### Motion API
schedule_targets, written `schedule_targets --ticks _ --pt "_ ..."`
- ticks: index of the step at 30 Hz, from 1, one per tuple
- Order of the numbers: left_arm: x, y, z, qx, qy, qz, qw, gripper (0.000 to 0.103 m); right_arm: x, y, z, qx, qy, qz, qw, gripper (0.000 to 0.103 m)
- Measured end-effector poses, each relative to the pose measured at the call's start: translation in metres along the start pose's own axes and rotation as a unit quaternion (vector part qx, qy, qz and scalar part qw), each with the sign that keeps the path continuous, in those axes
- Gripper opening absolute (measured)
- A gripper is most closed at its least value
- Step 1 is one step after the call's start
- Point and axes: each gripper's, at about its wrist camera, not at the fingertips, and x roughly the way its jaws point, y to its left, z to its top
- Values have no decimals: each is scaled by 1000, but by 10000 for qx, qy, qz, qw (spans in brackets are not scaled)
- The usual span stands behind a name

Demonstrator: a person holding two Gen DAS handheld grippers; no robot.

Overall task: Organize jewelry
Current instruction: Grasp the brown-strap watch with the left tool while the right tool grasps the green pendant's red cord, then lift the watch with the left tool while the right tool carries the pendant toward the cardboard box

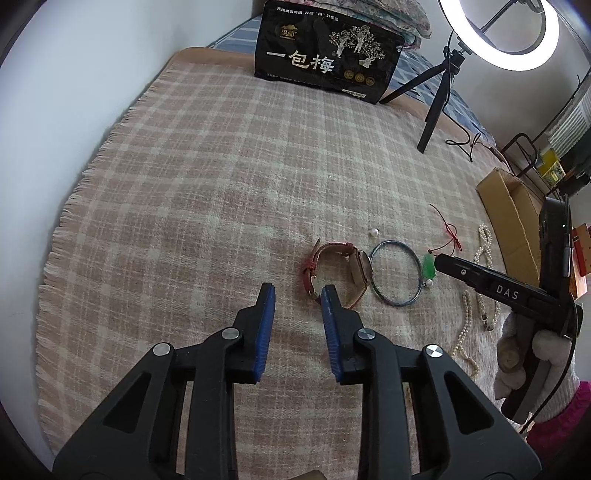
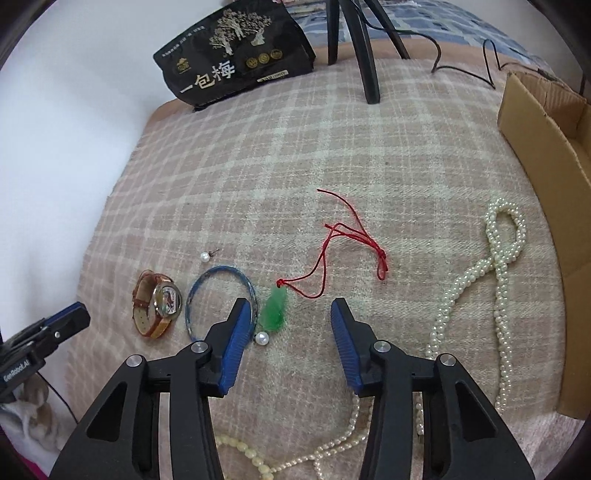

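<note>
The left hand-held gripper (image 1: 297, 295) hangs over the plaid blanket (image 1: 207, 177) with its blue pads parted and nothing between them. The right hand-held gripper (image 2: 286, 314) is likewise spread wide and empty, low over the same blanket.

Far ahead of both hand-held grippers, a black snack bag (image 2: 236, 55) with gold trees and white characters lies at the blanket's far edge. To the right of it stand the black legs of a tripod (image 2: 365, 51) carrying a ring light (image 1: 498, 33). An open cardboard box (image 2: 546, 155) sits off to the right of the right hand-held gripper.

A long pearl necklace (image 2: 498, 266) loops and trails along the blanket on the right hand-held gripper's right side, running back under its arms. Just ahead of the left hand-held gripper's right finger lies a watch (image 1: 343, 269) with a red-brown strap, resting on its side. A thin blue bangle (image 2: 218, 302) lies flat just beside the watch, partly behind the right hand-held gripper's left finger. A green pendant (image 2: 275, 310) on a tangled red cord (image 2: 347, 243) rests just ahead of the right hand-held gripper's opening, near its left finger. One loose pearl (image 2: 262, 338) sits at that finger's tip, below the pendant. A pearl stud (image 2: 205, 257) lies farther ahead, beyond the bangle.
</note>
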Motion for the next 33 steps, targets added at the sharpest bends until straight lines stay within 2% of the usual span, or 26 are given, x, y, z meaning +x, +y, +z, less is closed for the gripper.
schedule_targets --ticks 3,7,12,14,17,20,22,27,33 --pt "8 1 3 -43 94 0 9999 26 8 -7 7 221 -81 148 9996 43" --pt "21 1 6 -90 258 0 9996 26 15 -7 15 326 -118 130 9993 39" --pt "30 -3 9 -37 319 14 9995 26 22 -8 23 421 -164 19 9990 26" --pt "33 -5 10 -11 346 12 9994 26 22 -9 23 431 -197 -16 9989 14" --pt "40 -7 11 40 399 42 9992 26 21 -13 20 427 -227 -17 9988 7" --pt "48 -6 11 16 475 35 9989 26 18 -12 19 348 -272 -40 9990 5" --pt "52 -6 12 -5 511 55 9987 25 14 -8 18 131 -473 -81 9988 5" --pt "62 -5 14 -19 626 -21 9980 7 6 6 17 -220 -632 -152 9976 3" --pt "54 -4 17 -82 443 14 9990 6 -2 15 16 -445 -761 -162 9960 2"
